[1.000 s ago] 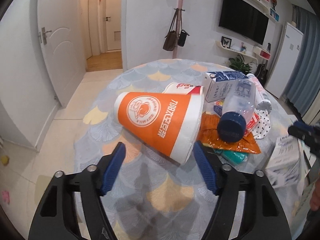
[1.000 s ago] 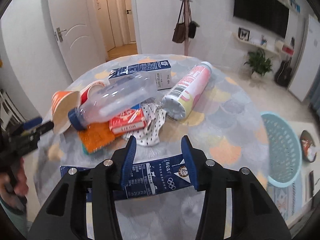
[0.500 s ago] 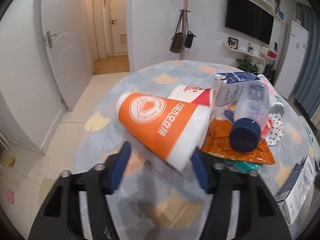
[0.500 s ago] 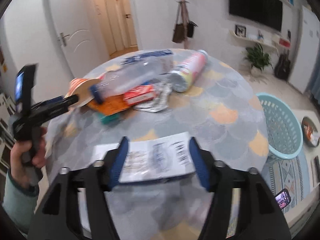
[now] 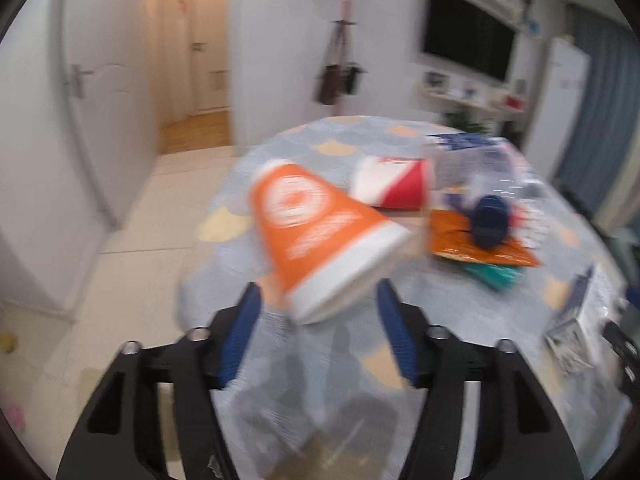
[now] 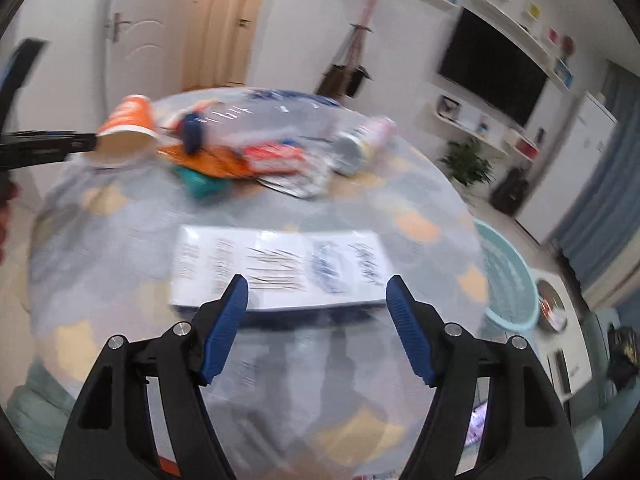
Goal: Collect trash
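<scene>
An orange paper cup (image 5: 320, 236) lies on its side on the round table, mouth toward my left gripper (image 5: 318, 304), which is open just in front of the rim. Behind the cup lie a red-and-white cup (image 5: 390, 186), an orange wrapper (image 5: 480, 250) and a clear bottle with a blue cap (image 5: 490, 222). A flat milk carton (image 6: 276, 268) lies white side up on the table, between the fingers of my open right gripper (image 6: 316, 294). Both views are blurred by motion. The orange cup also shows in the right wrist view (image 6: 126, 128).
A light blue basket (image 6: 508, 276) stands on the floor right of the table (image 6: 120, 220). A pink-and-white can (image 6: 364, 140), a red box (image 6: 272, 156) and a teal packet (image 6: 202, 182) lie in the pile. The carton also shows in the left wrist view (image 5: 576, 320).
The right gripper has opened and the carton now lies flat on the table, white side up. The left gripper has drawn closer to the orange cup's rim.
</scene>
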`<action>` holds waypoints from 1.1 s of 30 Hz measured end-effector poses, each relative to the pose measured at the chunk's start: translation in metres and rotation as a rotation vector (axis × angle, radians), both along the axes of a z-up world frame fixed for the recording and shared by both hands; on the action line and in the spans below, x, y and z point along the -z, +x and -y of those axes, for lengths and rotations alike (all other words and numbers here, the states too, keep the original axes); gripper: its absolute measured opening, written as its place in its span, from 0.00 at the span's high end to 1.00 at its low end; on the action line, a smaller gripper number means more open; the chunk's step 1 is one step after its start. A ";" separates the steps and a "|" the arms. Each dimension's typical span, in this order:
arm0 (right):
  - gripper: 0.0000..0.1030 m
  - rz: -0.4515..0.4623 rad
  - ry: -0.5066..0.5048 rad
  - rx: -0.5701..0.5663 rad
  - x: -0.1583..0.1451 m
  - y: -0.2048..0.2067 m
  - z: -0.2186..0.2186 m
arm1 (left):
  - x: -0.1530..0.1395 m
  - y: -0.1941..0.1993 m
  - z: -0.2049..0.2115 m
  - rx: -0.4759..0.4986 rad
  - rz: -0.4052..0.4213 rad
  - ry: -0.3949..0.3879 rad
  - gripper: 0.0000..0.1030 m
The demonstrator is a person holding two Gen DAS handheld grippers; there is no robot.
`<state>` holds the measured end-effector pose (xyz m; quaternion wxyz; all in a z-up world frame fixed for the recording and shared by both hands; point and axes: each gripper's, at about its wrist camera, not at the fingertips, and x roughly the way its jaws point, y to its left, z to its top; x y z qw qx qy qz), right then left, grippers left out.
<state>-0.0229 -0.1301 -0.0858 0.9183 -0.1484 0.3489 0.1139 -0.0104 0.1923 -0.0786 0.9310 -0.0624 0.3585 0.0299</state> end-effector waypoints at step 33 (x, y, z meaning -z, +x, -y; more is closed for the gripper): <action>0.27 -0.063 0.183 0.209 0.000 0.025 0.086 | 0.027 0.091 -0.019 -0.190 -0.142 -0.237 0.16</action>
